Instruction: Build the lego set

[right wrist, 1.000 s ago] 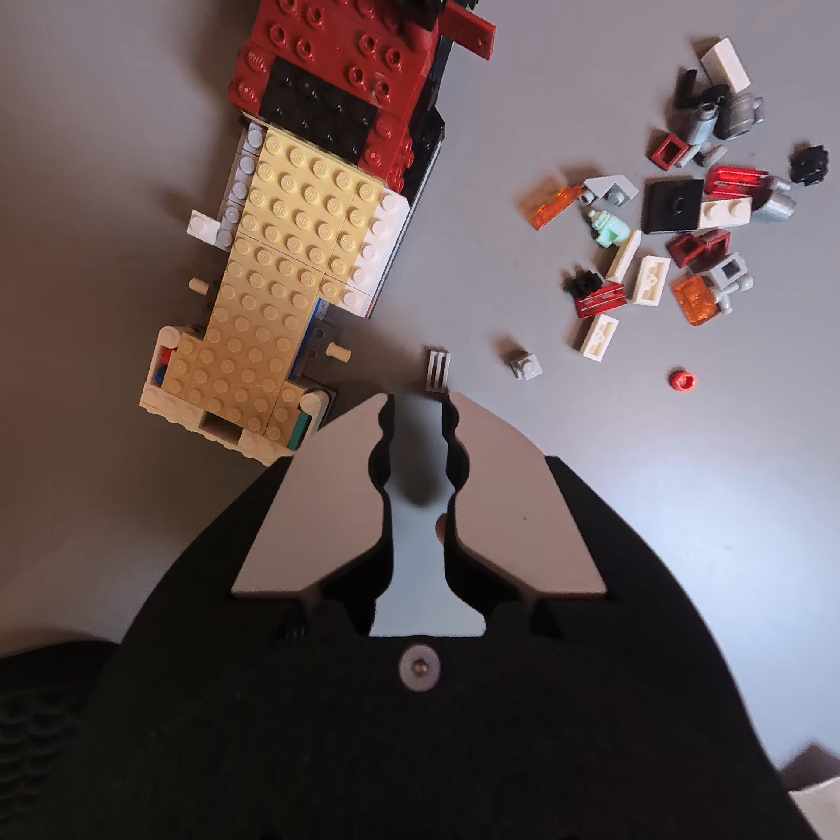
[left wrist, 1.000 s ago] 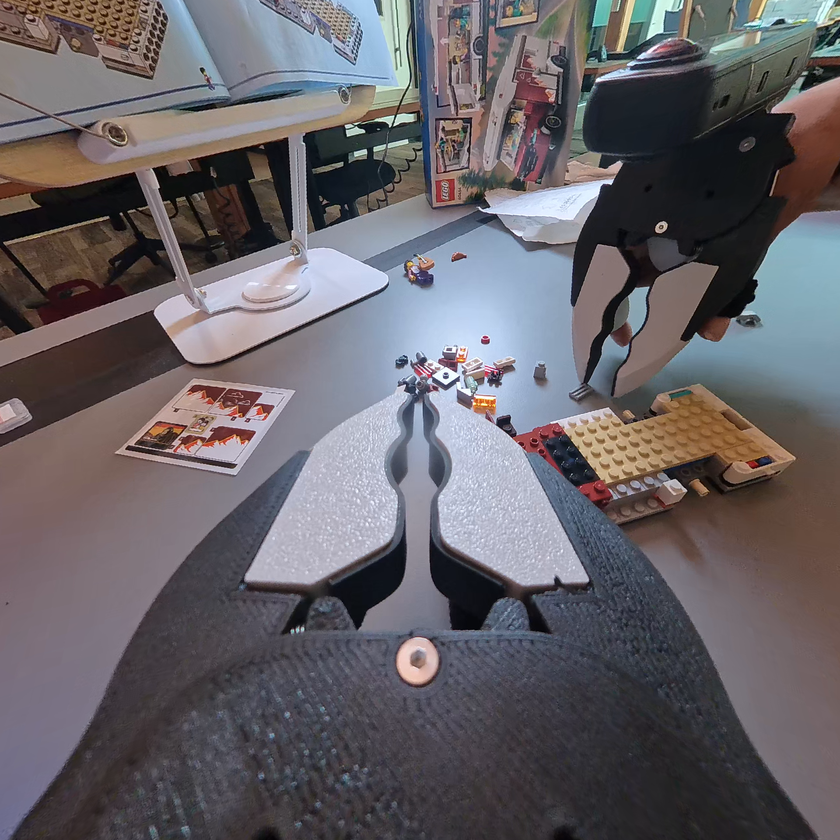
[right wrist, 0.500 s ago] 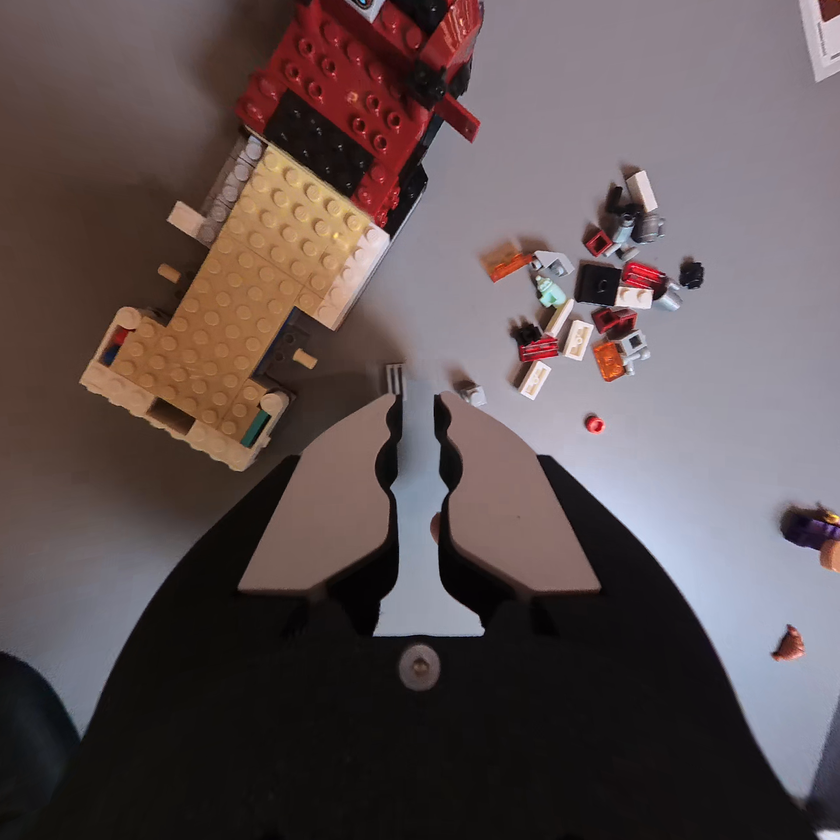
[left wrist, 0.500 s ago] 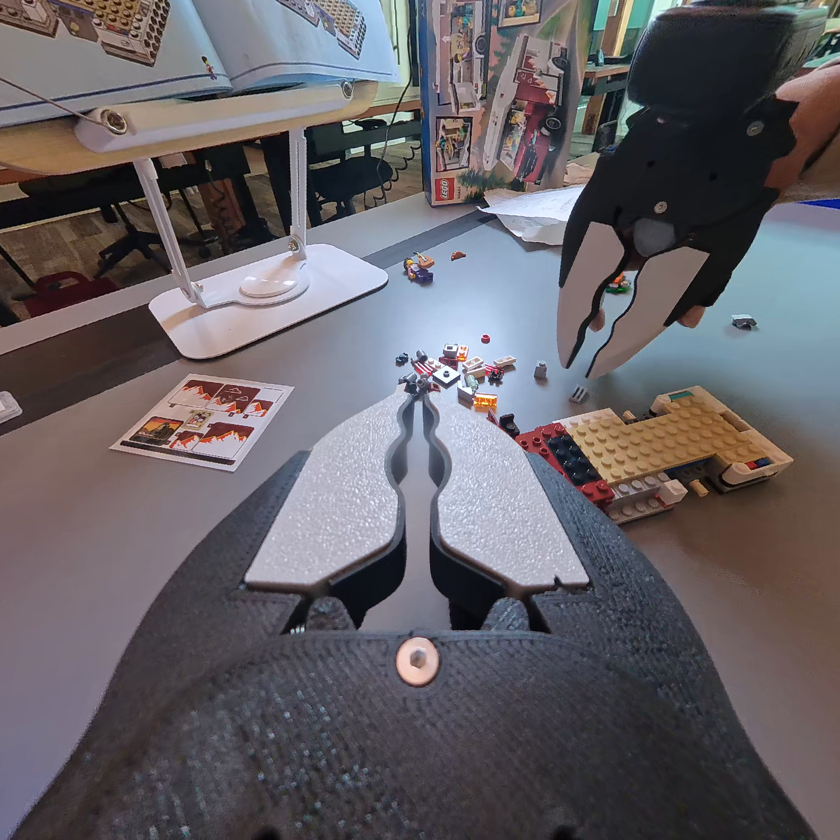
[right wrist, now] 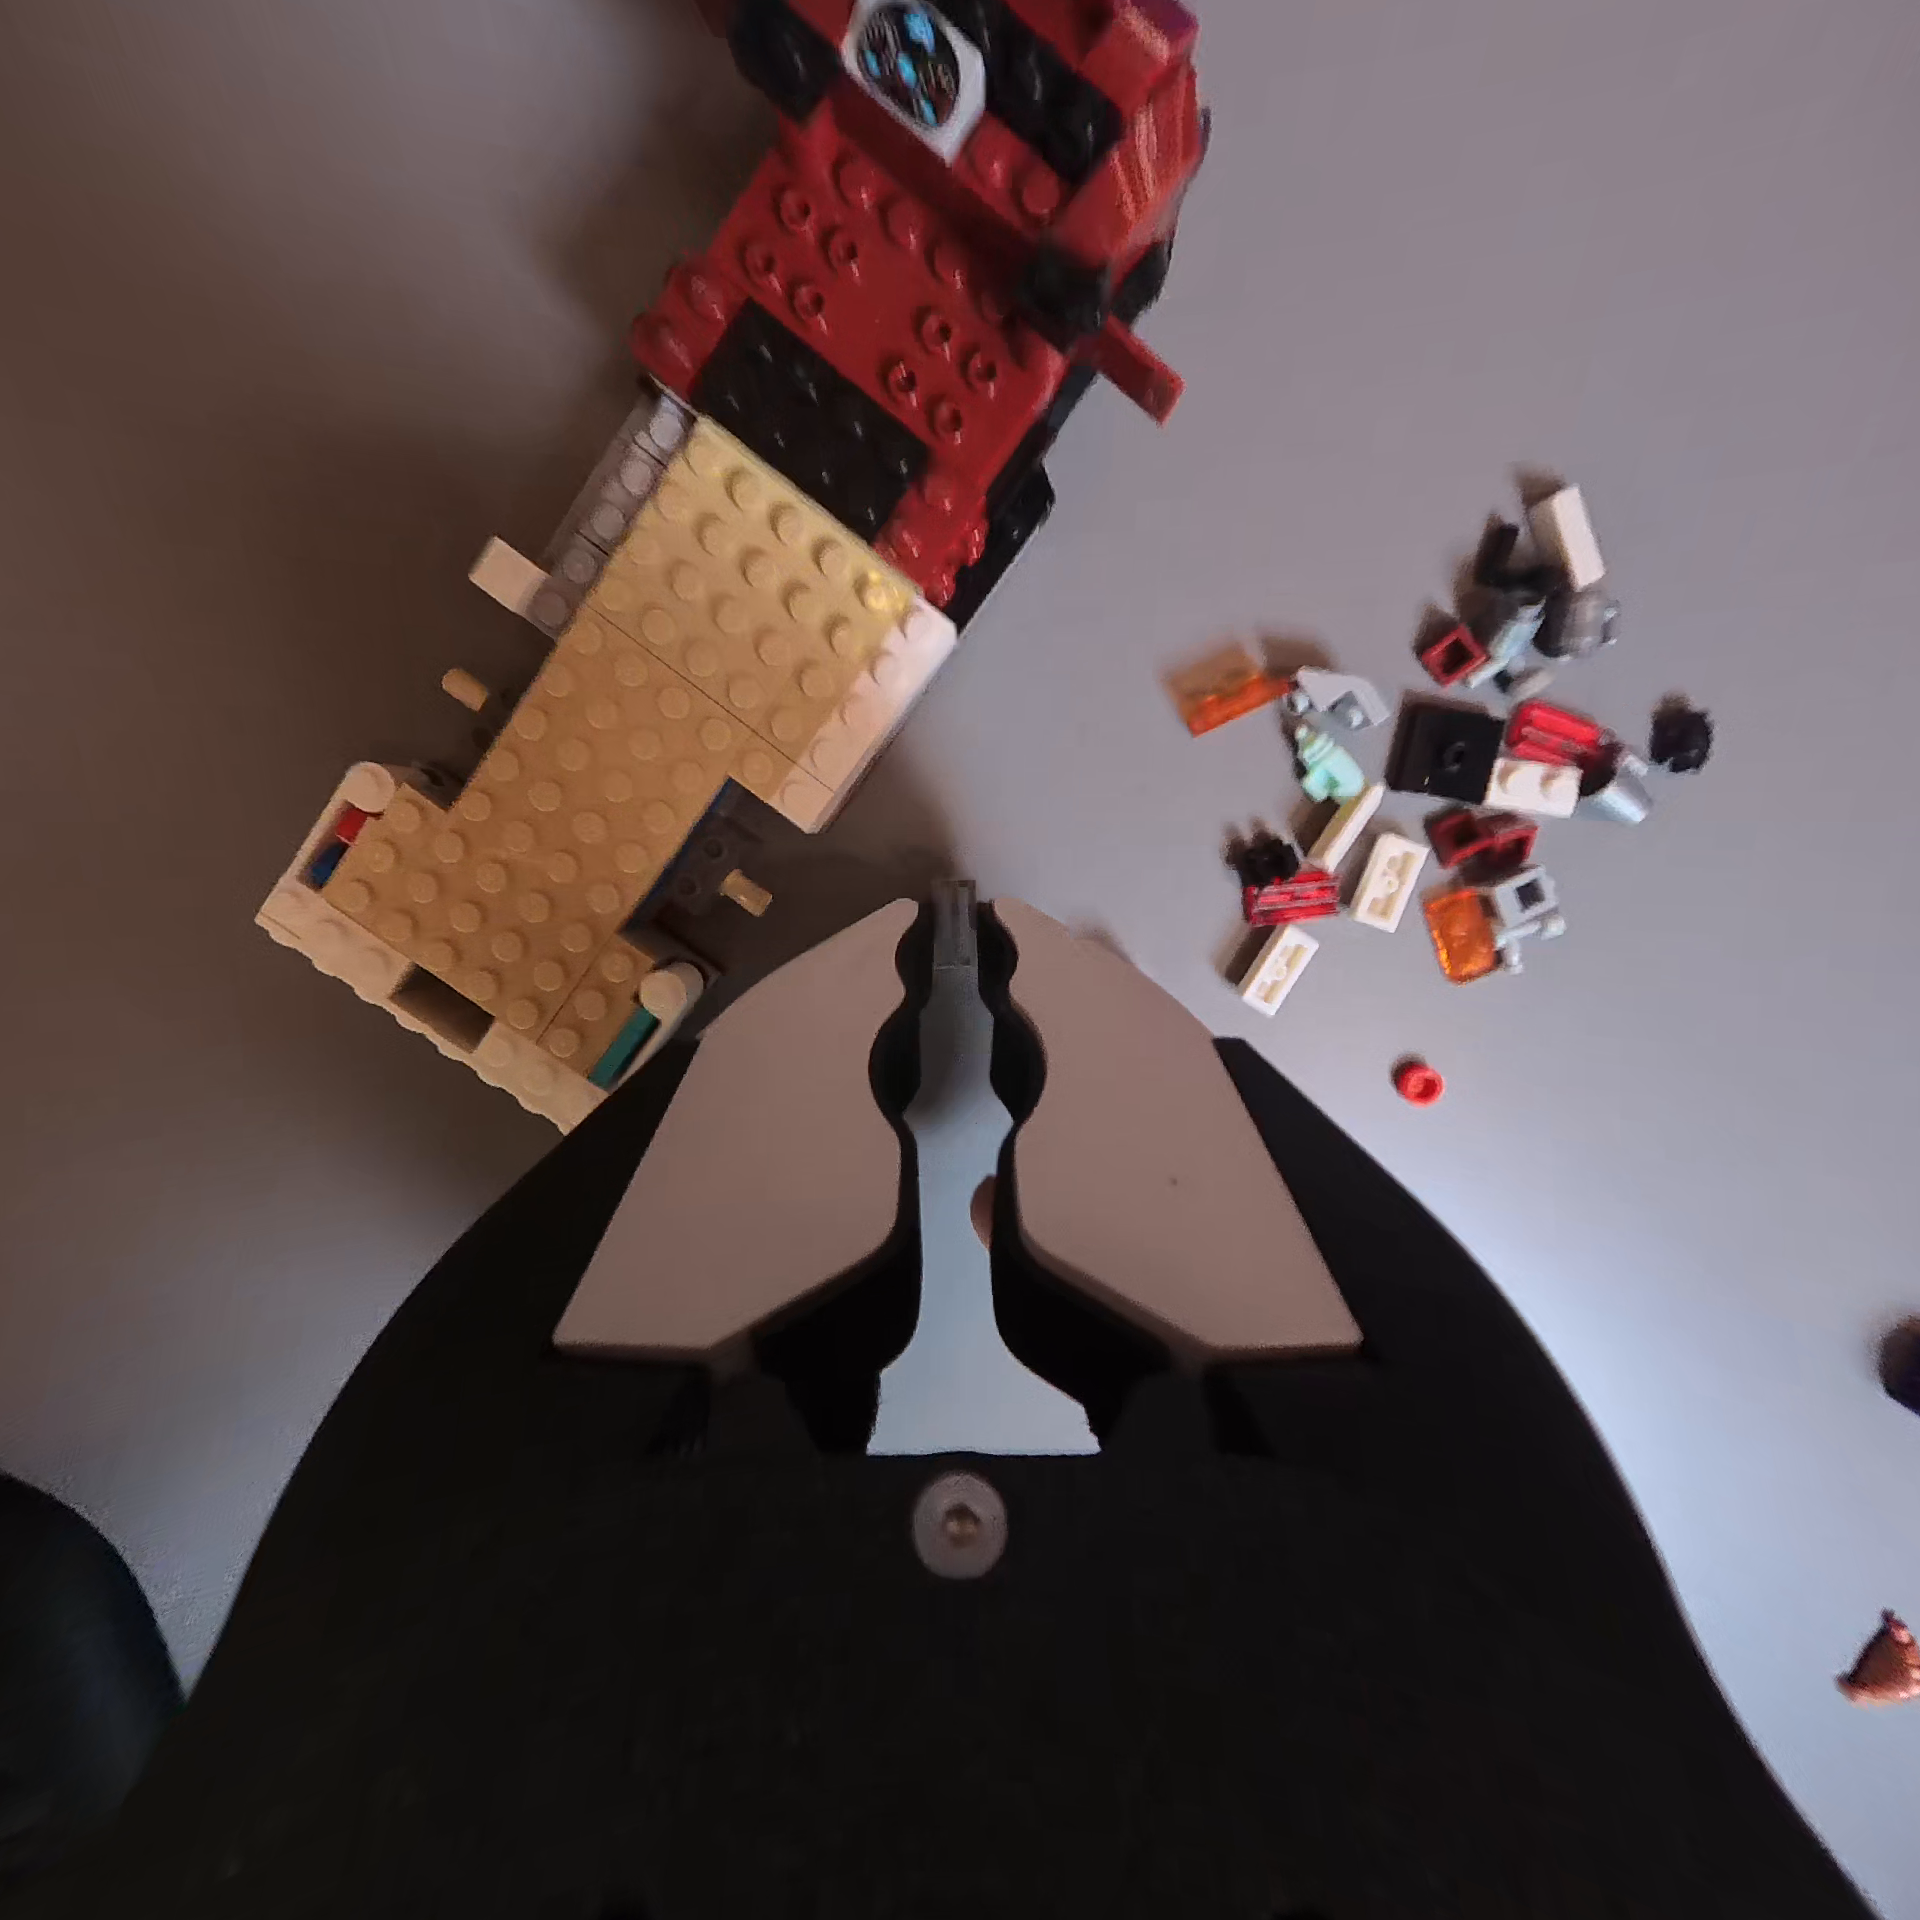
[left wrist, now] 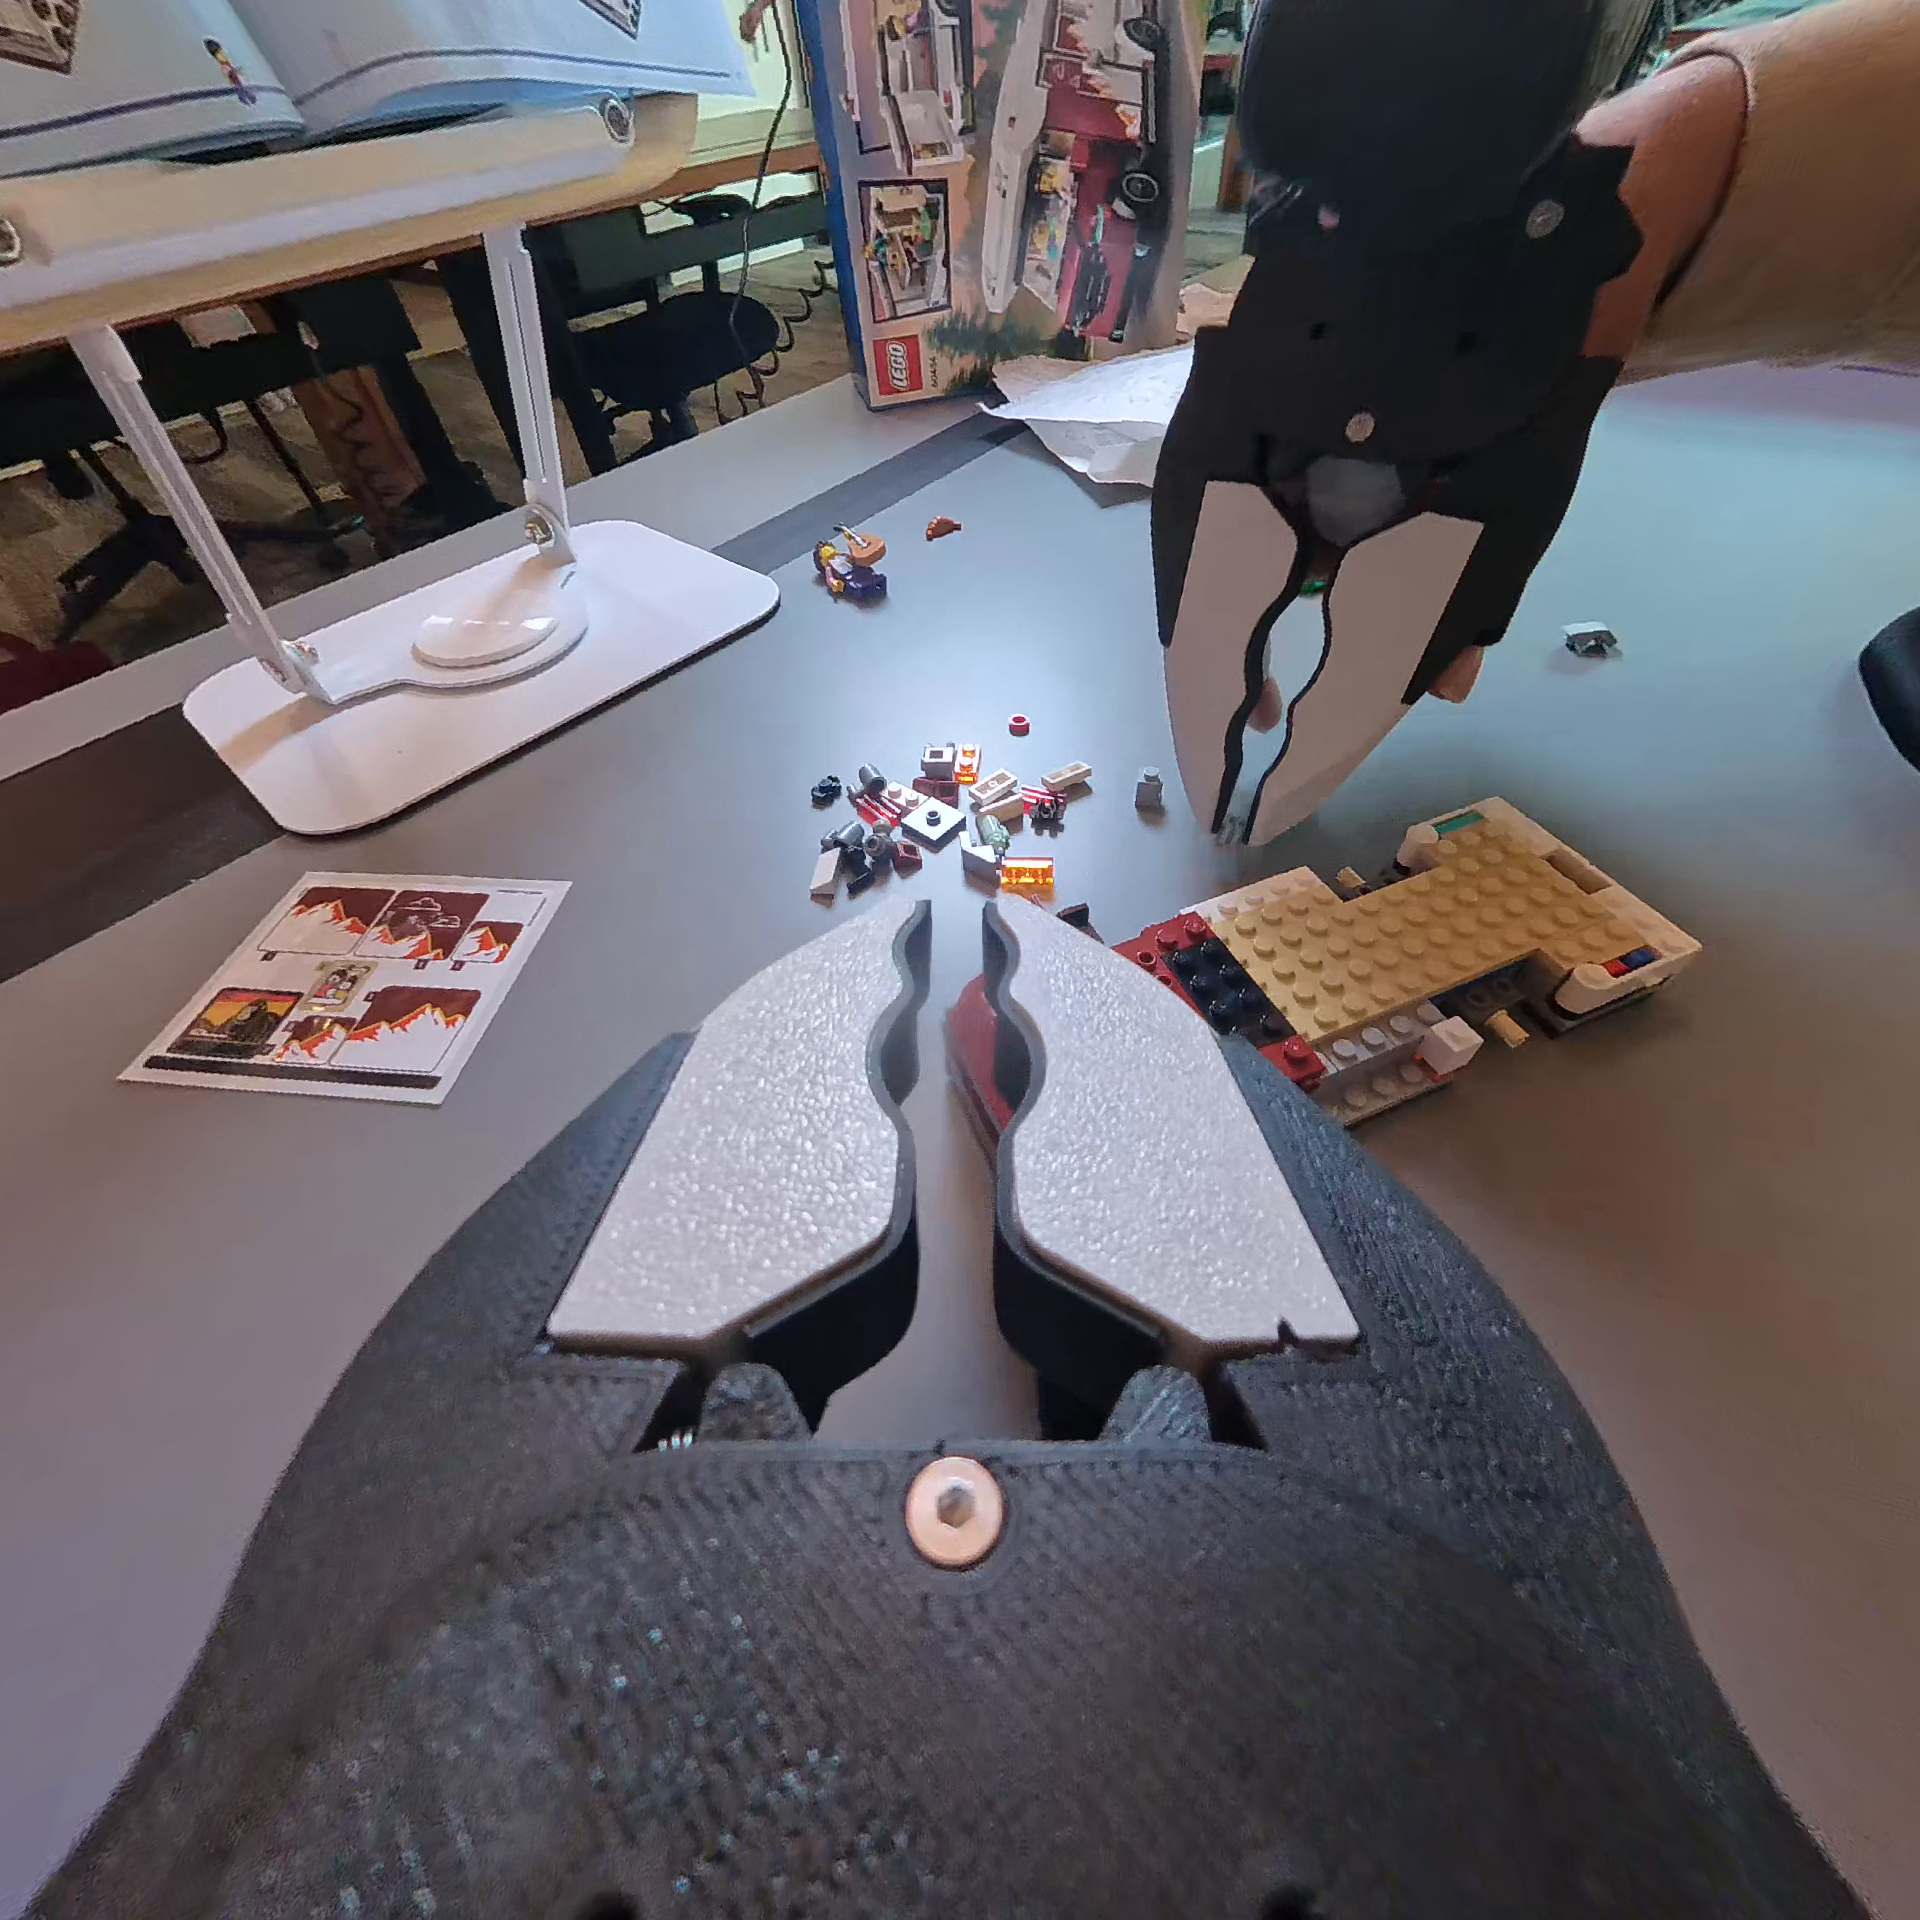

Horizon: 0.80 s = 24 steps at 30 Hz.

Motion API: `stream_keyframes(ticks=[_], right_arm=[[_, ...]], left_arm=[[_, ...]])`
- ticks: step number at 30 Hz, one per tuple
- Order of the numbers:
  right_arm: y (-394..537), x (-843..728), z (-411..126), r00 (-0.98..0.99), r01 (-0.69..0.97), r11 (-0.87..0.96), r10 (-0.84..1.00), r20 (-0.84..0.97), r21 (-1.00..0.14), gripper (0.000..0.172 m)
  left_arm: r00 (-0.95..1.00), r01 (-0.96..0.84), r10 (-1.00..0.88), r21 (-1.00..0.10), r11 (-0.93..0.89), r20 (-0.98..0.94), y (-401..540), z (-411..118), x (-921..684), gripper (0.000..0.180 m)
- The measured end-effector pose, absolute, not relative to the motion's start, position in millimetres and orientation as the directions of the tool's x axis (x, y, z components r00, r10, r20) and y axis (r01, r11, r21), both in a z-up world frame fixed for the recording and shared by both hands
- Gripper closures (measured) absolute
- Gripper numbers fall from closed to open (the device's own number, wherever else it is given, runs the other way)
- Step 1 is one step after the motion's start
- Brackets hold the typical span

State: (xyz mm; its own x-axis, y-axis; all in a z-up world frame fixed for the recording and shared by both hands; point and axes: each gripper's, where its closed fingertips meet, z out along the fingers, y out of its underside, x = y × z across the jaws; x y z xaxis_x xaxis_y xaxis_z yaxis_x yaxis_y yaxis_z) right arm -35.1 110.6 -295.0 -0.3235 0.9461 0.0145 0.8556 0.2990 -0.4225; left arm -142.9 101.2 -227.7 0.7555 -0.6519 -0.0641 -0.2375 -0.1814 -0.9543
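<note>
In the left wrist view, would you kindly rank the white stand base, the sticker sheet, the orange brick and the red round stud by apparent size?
1. white stand base
2. sticker sheet
3. orange brick
4. red round stud, farther away, though clearly smallest.

Grille piece: small grey ribbed brick (right wrist: 954, 920), clamped between the tips of the right hand-held gripper (right wrist: 956, 935), low over the grey counter (right wrist: 1558, 1299), just beside the model's tan end.
Model: long brick vehicle (right wrist: 665, 727) flat on the counter, studs up; tan deck with white edging, dark red and black front (left wrist: 1216, 977).
Left hand-held gripper: (left wrist: 954, 920) narrowly parted, bare, tips over the model's red end.
Loose bricks: small heap (left wrist: 935, 810) of red, white, grey, black and orange pieces near the model.
</note>
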Motion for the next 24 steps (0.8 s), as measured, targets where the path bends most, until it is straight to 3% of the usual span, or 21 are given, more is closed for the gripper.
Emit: stream_keyframes(ticks=[5,13,20,24], right_arm=[[94,-76,-257,-0.459,0.708,0.473,0.873,0.166,-0.525,0.164],[75,-112,-261,-0.639,0.594,0.691,0.717,0.28,-0.412,0.164],[83,-117,-272,-0.673,0.576,0.753,0.657,0.339,-0.317,0.163],[83,-118,-271,-0.668,0.562,0.76,0.65,0.362,-0.328,0.162]], left_arm=[[0.727,-0.294,-0.681,-0.936,-0.195,-0.086,99,-234,-143,0.167],[0.715,-0.3,-0.7,-0.904,-0.305,-0.002,97,-244,-153,0.163],[0.717,-0.298,-0.697,-0.896,-0.329,0.017,98,-248,-155,0.163],[0.718,-0.297,-0.696,-0.894,-0.335,0.022,98,-250,-155,0.164]])
